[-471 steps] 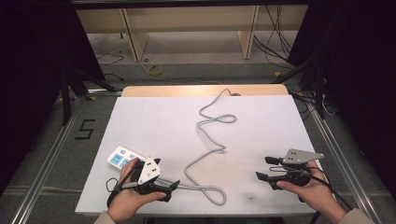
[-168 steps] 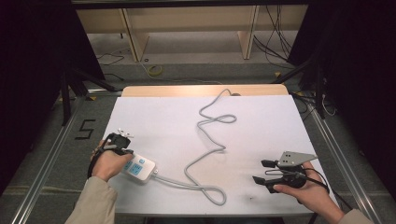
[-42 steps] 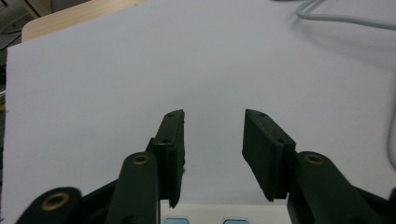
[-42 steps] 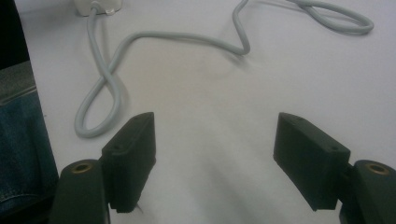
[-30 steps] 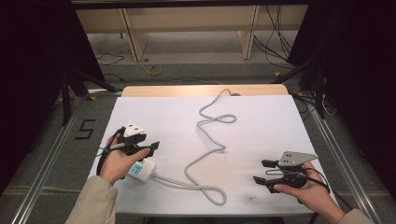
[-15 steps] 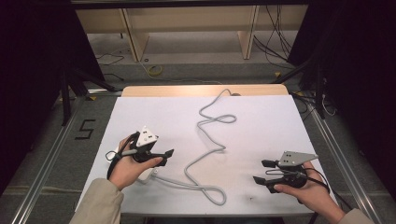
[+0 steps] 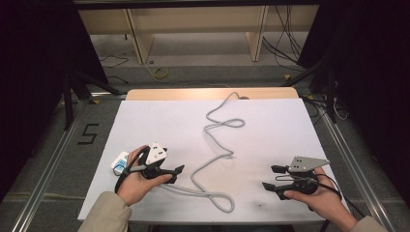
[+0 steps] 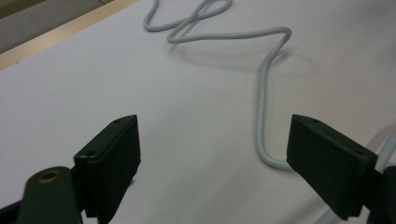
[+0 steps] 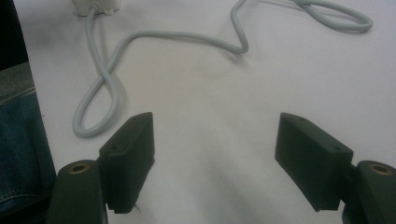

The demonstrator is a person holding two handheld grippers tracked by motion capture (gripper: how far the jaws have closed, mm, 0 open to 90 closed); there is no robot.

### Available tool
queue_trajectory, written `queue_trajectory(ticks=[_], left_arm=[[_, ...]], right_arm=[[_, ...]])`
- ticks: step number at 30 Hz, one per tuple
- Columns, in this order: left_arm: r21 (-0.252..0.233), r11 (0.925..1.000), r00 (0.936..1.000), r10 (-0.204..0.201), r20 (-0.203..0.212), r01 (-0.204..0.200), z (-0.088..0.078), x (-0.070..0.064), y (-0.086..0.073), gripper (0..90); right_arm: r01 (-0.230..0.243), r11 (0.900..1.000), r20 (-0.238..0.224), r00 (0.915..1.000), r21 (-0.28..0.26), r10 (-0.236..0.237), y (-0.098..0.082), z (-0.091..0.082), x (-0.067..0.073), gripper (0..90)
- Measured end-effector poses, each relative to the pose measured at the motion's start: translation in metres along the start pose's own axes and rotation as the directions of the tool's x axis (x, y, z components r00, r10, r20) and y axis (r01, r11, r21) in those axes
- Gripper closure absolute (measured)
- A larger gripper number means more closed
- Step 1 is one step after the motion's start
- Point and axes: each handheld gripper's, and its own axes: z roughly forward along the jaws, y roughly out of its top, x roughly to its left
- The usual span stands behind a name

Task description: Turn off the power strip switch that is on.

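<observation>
- Jaws of the left gripper point(image 7: 180, 168) stand wide apart with nothing between them; they have just been opening, and in the left gripper view only bare white bench point(image 8: 196, 140) lies in the gap.
- Jaws of the right gripper point(image 7: 269, 177) are likewise spread and empty, hovering low over the bench at its near right corner.
- Behind the left jaws, partly hidden by the hand point(image 7: 138, 176), sits the white power strip point(image 7: 119, 162) near the bench's left edge. Its grey cable point(image 7: 212, 159) runs from there past the left jaws' tips, loops close to the near edge, then snakes away to the far side and off the bench.
- In the left gripper view a bend of that cable point(image 8: 264, 116) lies just ahead of the right-hand jaw, not touching it.
- Judged risk: if the left jaws close on the cable at the bend, the round sheath may roll out of a shallow pinch.
- Another risk: pulling the cable could drag the light power strip toward the near edge, or tighten the near loop point(image 9: 95, 109) into a kink.
- The right jaws sit well apart from the cable, so a late reach may snag that loop.
</observation>
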Motion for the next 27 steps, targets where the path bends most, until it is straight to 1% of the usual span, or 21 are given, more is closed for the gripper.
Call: queue_trajectory(ticks=[3,7,11,14,19,22,27], left_arm=[[-0.002,1.0,1.0,0.001,0.001,-0.001,-0.001,-0.002,-0.004,16.9],[-0.003,1.0,1.0,0.004,-0.007,-0.004,-0.005,-0.004,-0.011,16.1],[0.002,1.0,0.9999,-0.009,-0.012,0.009,-0.011,-0.005,-0.02,15.9],[0.013,0.9998,0.9996,-0.012,-0.024,0.013,-0.014,-0.005,-0.027,15.9],[0.012,0.9998,0.9993,-0.017,-0.034,0.018,-0.019,-0.006,-0.034,15.9],[0.025,0.9996,0.9992,-0.015,-0.036,0.016,-0.02,-0.006,-0.037,15.9],[0.017,0.9997,0.999,-0.019,-0.04,0.019,-0.021,-0.006,-0.036,15.9]], right_arm=[[-0.002,1.0,-0.003,1.0,-0.001,0.002,0.0,0.0,0.0,28.8],[-0.001,1.0,-0.003,1.0,-0.001,0.001,0.0,0.0,0.0,28.7],[-0.003,1.0,-0.004,1.0,0.0,0.003,0.0,0.001,0.0,28.6],[-0.003,1.0,-0.006,1.0,0.001,0.003,0.0,0.001,0.0,28.6],[-0.006,1.0,-0.003,1.0,0.004,0.006,0.0,0.0,0.0,28.5],[-0.002,1.0,-0.004,1.0,0.0,0.002,0.0,0.001,-0.001,28.4],[-0.007,1.0,-0.004,1.0,0.004,0.007,0.0,0.001,0.0,28.4]])
